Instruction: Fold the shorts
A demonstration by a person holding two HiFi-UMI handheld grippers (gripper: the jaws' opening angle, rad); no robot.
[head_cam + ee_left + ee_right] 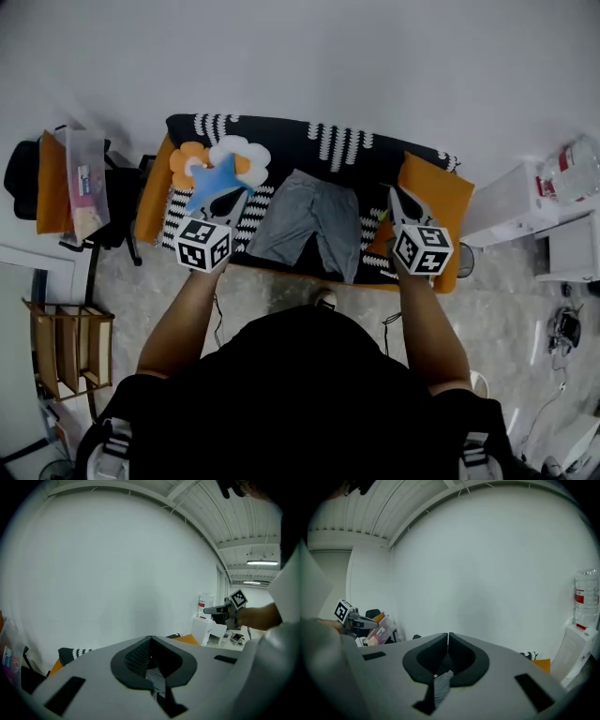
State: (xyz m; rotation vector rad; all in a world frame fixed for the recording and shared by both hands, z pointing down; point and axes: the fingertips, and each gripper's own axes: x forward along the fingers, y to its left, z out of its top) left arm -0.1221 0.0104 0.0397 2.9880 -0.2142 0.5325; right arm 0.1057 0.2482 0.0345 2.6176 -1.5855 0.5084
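Grey shorts [314,223] lie spread flat in the middle of a table covered with a black-and-white patterned cloth [281,141]. My left gripper [236,199] hovers over the table's left part, left of the shorts, jaws shut and empty. On the other side of the shorts my right gripper [393,193] is shut and empty too. The left gripper view shows its own jaws [150,638] closed, a strip of grey cloth below them, and the right gripper [224,611] far off. The right gripper view shows its jaws [448,634] closed and the left gripper [352,616] at the left.
Flower-shaped orange and white pads [225,159] and a blue piece [216,180] lie at the table's left end. An orange cushion [441,192] sits at its right end. A chair holding a plastic bag [82,183] stands left, a white cabinet [511,202] with a water bottle [582,597] right.
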